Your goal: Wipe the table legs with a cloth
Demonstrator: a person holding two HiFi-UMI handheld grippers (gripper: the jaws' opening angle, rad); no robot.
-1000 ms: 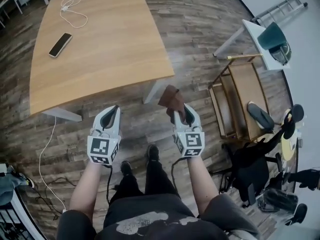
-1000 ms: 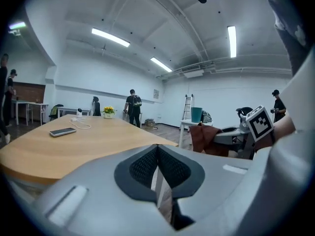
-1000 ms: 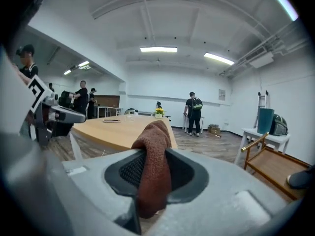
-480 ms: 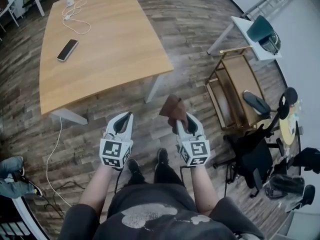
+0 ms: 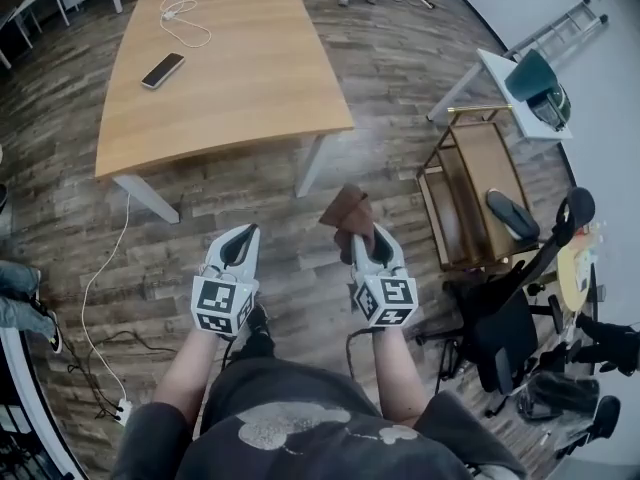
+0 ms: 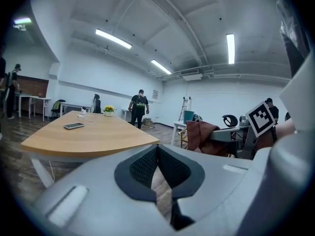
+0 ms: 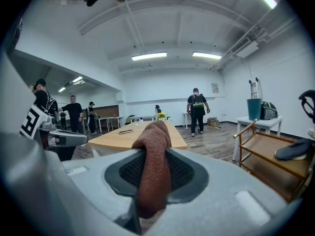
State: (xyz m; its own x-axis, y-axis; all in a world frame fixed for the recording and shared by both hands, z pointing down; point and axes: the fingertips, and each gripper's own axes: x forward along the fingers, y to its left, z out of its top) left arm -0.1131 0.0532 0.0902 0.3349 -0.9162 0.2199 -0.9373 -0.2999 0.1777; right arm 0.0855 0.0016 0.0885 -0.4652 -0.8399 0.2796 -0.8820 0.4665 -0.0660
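**Approach to the table legs, head view.** The right gripper (image 5: 360, 238) was clamped on a brown cloth (image 5: 347, 211), with a loose fold standing up past the jaw tips. The left gripper (image 5: 240, 238) was closed on nothing, its pads meeting at the tip. Both hung over the floor, apart from the wooden table (image 5: 230, 78). The nearest leg (image 5: 309, 166) — white, slanting down from the near right corner — lay just ahead of the cloth. A second leg (image 5: 148, 199) stood under the near left corner. Wiping had apparently not begun. To do the step well, the person would likely need to crouch, lay the free fold flat against the leg and draw it along the full length, face by face — gripping firmly enough that the cloth did not slip out.
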